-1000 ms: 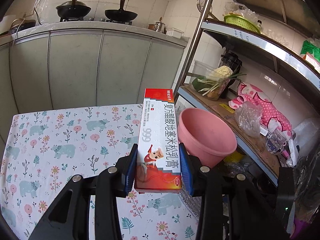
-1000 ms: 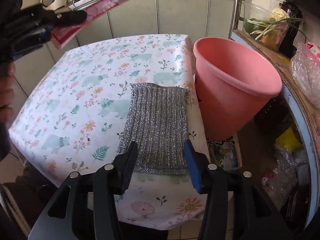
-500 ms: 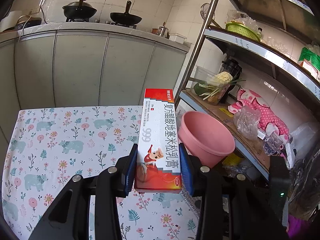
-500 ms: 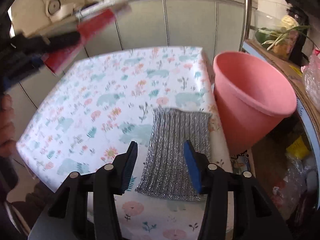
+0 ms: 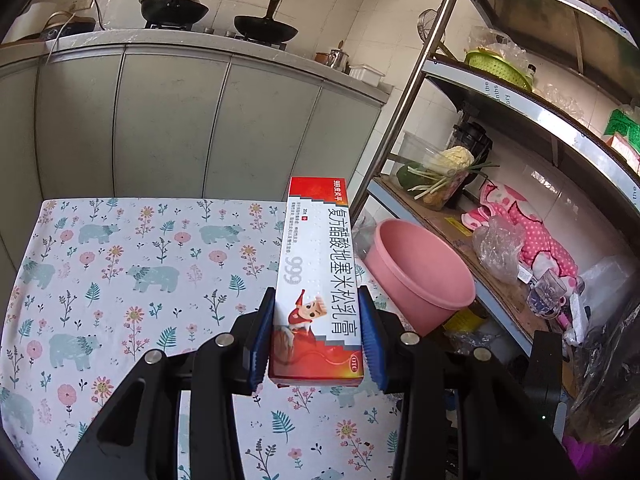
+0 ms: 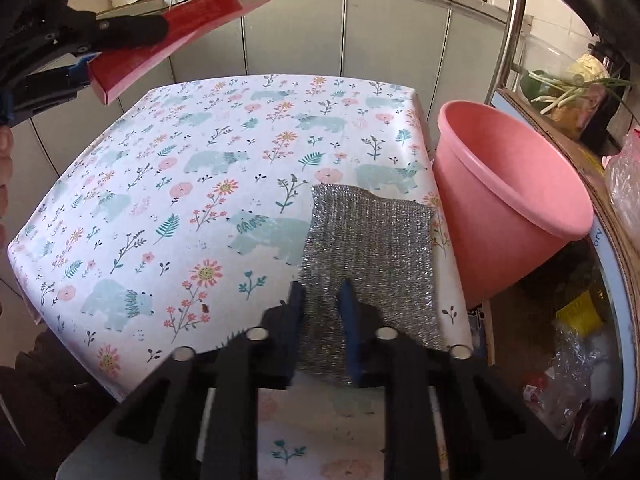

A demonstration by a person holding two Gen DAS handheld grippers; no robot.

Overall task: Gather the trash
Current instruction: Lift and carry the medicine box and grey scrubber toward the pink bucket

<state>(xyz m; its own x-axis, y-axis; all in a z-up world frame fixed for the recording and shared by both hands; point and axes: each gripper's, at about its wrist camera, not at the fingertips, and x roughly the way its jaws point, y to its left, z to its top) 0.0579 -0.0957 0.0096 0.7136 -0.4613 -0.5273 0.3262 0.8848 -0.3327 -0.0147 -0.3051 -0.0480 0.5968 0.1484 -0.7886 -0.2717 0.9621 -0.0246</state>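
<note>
My left gripper [image 5: 316, 296] is shut on a red and white medicine box [image 5: 320, 260], held above the floral tablecloth [image 5: 120, 260]. The right wrist view shows that box [image 6: 200, 12] at the upper left, in the left gripper [image 6: 120, 50]. A silver mesh scouring cloth [image 6: 372, 248] lies at the table's right edge, next to a pink bucket [image 6: 508, 184] standing beside the table. My right gripper [image 6: 322, 296] is closing on the cloth's near edge, which bunches up between its blurred fingers. From the left wrist, the bucket [image 5: 420, 276] shows to the right of the box.
A metal shelf rack [image 5: 520, 92] stands to the right with vegetables [image 5: 448, 172], plastic bags and pink fabric. Grey kitchen cabinets [image 5: 160, 120] with woks on the counter run behind the table. Clutter fills the floor under the rack [image 6: 576, 344].
My right gripper's jaws have narrowed from wide apart to pinching the cloth's near edge. The left gripper with the box has drifted slightly; its grip is unchanged.
</note>
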